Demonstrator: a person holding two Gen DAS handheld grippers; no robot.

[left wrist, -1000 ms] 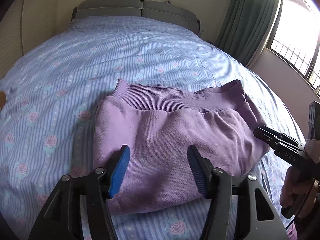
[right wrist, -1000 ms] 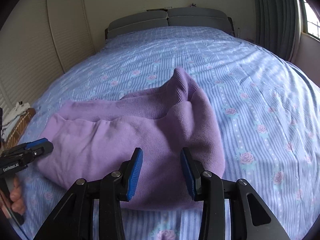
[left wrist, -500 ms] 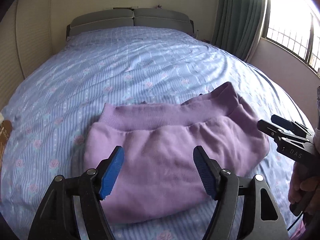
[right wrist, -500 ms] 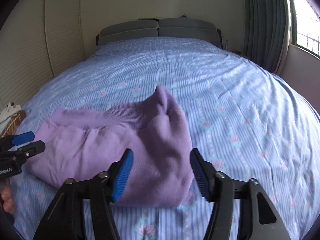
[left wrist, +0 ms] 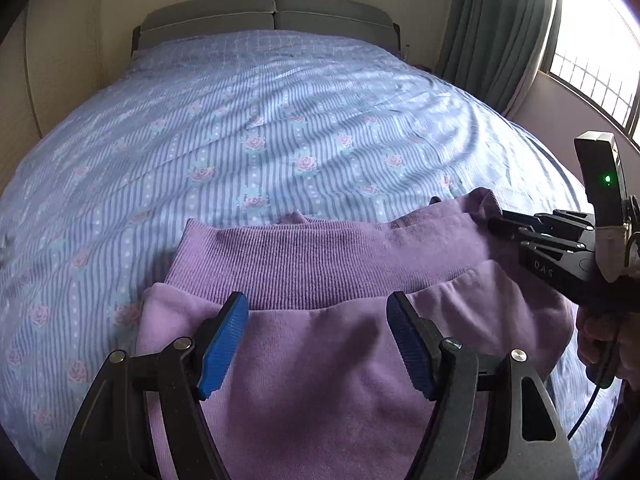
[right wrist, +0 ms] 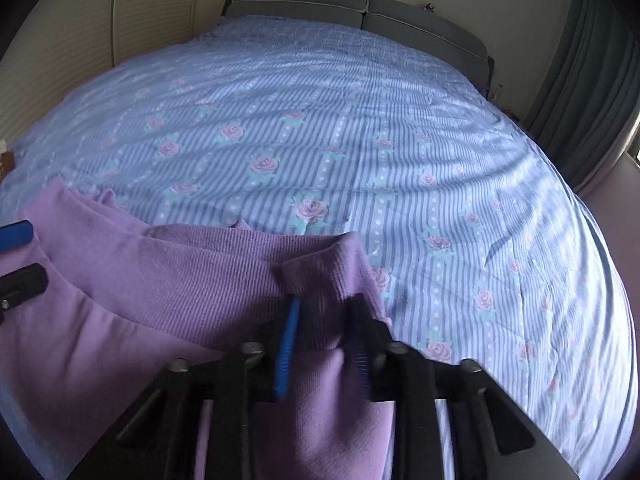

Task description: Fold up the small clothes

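Note:
A folded purple garment (left wrist: 328, 344) with a ribbed waistband (left wrist: 320, 260) lies on the bed near its front edge. My left gripper (left wrist: 316, 336) is open and hovers over the garment's middle, just short of the waistband. My right gripper (right wrist: 324, 332) has closed on the right end of the ribbed waistband (right wrist: 328, 272). In the left wrist view the right gripper (left wrist: 516, 228) reaches the garment's right corner. The garment also shows in the right wrist view (right wrist: 120, 320).
The bed has a blue striped sheet (left wrist: 280, 140) with pink roses and a grey headboard (left wrist: 272, 20). Green curtains (left wrist: 500, 32) and a bright window (left wrist: 592, 40) are at the right. A pale wall panel (right wrist: 100, 32) is at the left.
Both grippers have moved forward and down toward the waistband. The right gripper has narrowed from wide open and now pinches the waistband's right end. The left gripper stays open.

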